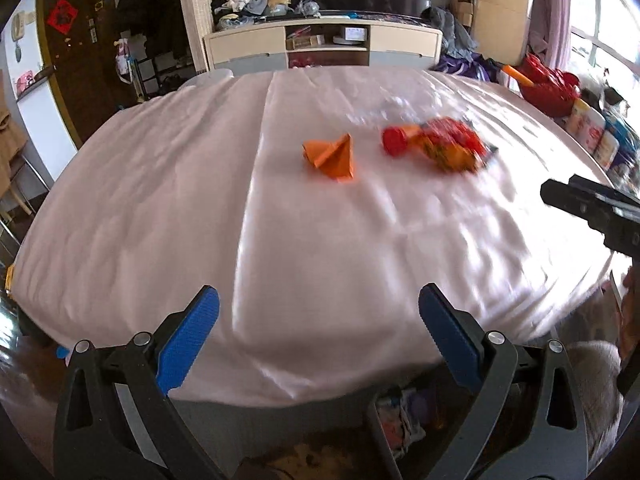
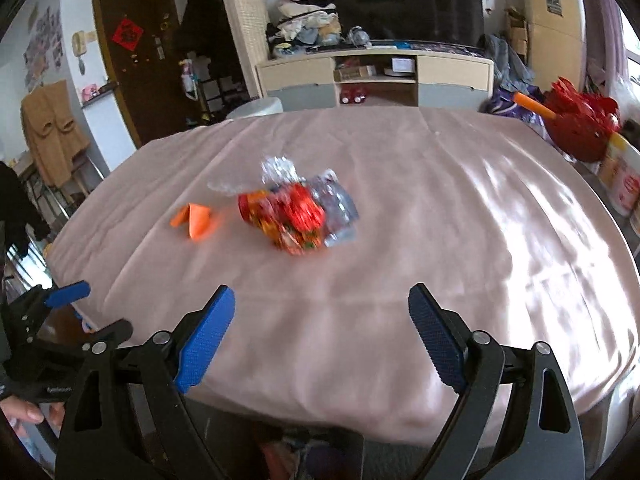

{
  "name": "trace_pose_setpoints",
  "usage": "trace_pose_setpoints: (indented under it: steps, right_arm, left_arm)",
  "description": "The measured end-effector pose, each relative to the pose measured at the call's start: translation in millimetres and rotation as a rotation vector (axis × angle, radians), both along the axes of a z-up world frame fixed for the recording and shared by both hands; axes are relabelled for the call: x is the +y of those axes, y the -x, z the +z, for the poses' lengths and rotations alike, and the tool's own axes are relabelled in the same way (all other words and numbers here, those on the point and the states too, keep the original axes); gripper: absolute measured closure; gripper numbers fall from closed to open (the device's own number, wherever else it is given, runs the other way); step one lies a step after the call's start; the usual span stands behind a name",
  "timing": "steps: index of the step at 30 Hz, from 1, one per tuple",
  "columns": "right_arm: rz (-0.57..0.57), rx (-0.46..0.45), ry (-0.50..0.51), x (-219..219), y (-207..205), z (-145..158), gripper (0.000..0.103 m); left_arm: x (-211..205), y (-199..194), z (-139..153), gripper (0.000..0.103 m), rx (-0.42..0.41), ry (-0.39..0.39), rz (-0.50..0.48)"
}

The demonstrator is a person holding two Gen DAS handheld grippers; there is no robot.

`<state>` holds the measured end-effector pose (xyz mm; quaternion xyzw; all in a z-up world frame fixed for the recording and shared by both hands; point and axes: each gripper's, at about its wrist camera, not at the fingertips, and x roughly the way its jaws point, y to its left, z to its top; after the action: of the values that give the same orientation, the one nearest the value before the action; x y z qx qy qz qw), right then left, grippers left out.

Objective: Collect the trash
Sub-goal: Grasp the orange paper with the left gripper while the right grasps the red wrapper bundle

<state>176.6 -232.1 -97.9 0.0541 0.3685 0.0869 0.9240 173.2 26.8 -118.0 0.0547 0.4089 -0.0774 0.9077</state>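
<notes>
A folded orange paper piece [image 1: 331, 155] lies on the pink cloth-covered table [image 1: 200, 200], and it also shows in the right wrist view [image 2: 196, 221]. To its right lies a crushed plastic bottle with a red cap and a red-orange label [image 1: 436, 144], blurred; it also shows in the right wrist view [image 2: 294, 216] with crinkled clear plastic [image 2: 280, 170] behind it. My left gripper [image 1: 319, 300] is open and empty near the table's front edge. My right gripper [image 2: 322, 300] is open and empty, also at the front edge, well short of the trash.
A low cabinet [image 1: 324, 46] stands behind the table. A red basket [image 1: 550, 88] and canisters [image 1: 592, 132] crowd the right side. A dark door [image 2: 132, 52] is at the back left. A bin with trash [image 1: 400, 416] sits below the front edge.
</notes>
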Motion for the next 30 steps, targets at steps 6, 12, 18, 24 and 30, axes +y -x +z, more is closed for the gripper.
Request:
trace_pose_setpoints:
  steps: [6,12,18,24,30]
  right_arm:
    - [0.037,-0.001,0.000,14.0,-28.7,0.0,0.021]
    - [0.049,0.002,0.014,25.1,-50.4,-2.4,0.021]
    - [0.062,0.028,0.040,36.4,-69.1,-15.8,0.021]
    - [0.065,0.016,0.081,38.7,-72.5,-21.5,0.038]
    - [0.080,0.019,0.079,34.2,-73.1,-17.3,0.057]
  left_arm:
    - [-3.0,-40.5,9.8,0.009,-0.027,0.003,0.001]
    - [-12.4,-79.5,10.7,0.011,-0.041,-0.008,-0.004]
    - [-19.9,-107.2,0.1,0.024,-0.007,-0.003,-0.036]
    - [-24.0,-119.4,-12.9,0.063,0.032,0.006,-0.071]
    - [-24.3,-112.0,-9.9,0.072,0.021,0.009,-0.084]
